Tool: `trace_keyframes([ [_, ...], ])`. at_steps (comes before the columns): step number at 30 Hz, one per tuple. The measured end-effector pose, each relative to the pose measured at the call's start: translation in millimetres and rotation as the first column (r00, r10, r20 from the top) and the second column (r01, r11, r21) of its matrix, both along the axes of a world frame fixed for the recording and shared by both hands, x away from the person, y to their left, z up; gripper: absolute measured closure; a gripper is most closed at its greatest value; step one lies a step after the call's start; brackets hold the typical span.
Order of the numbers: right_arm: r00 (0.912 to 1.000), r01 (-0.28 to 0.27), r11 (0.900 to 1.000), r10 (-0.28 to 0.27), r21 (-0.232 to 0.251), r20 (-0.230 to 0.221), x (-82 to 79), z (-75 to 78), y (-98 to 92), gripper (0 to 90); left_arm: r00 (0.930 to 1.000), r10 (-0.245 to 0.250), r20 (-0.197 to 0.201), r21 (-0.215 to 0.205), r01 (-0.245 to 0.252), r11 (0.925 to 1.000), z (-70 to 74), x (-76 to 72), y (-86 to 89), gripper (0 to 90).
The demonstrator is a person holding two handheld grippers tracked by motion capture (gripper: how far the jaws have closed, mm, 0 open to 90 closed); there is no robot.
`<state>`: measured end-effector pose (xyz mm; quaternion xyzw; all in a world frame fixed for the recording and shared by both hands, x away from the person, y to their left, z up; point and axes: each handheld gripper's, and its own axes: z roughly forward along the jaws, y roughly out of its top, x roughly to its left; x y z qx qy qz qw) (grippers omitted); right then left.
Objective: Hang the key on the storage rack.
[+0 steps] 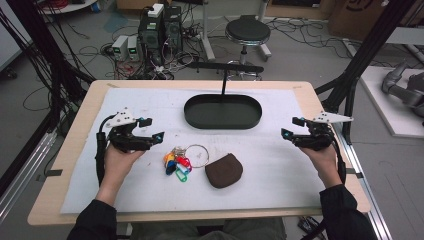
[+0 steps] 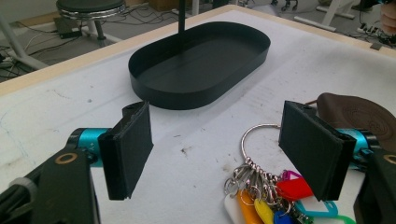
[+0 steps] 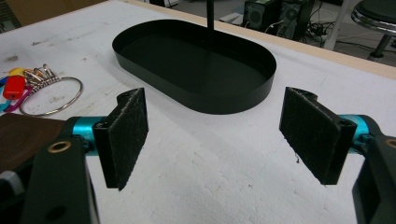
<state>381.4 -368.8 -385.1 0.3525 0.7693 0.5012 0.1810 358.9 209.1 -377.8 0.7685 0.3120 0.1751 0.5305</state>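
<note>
A black oval tray with an upright post stands at the back middle of the white mat; its wall and rim face both grippers. A key ring with coloured tags lies in front of it, and a brown pouch rests just to its right. My left gripper hovers at the left, open and holding nothing, its jaws wide over the mat with the ring near the right jaw. At the right my right gripper is open too, jaws empty, the ring off to its left.
The white mat covers a wooden table. Beyond the far edge are a round stool, computer cases and loose cables on the floor. Black frame posts rise at both sides.
</note>
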Motion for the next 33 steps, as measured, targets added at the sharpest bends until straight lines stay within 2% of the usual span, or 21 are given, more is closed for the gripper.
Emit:
trace_keyframes([
  [10, 1.0000, -0.004, 1.000, 0.004, 0.001, -0.001, -0.8, 0.5, -0.4, 24.3, 1.0000, -0.004, 0.006, -0.029, 0.004, 0.9996, 1.9, -1.5, 1.4, 25.7],
  [22, 1.0000, 0.002, 1.000, -0.002, -0.011, -0.004, -2.3, 0.0, -2.8, 24.3, 0.9990, -0.032, -0.032, -0.040, 0.031, 0.9987, -2.0, 2.3, -7.5, 28.2],
  [26, 1.0000, 0.000, 1.000, -0.001, -0.012, -0.009, -1.4, -0.8, -1.4, 24.6, 0.9966, -0.057, -0.059, -0.026, 0.055, 0.9981, -6.2, 4.9, -15.9, 32.9],
  [33, 0.9999, -0.009, 1.000, 0.008, -0.021, -0.011, -0.7, -1.6, 0.8, 24.9, 0.9947, -0.069, -0.077, 0.006, 0.070, 0.9975, -12.6, 10.0, -30.9, 41.7],
])
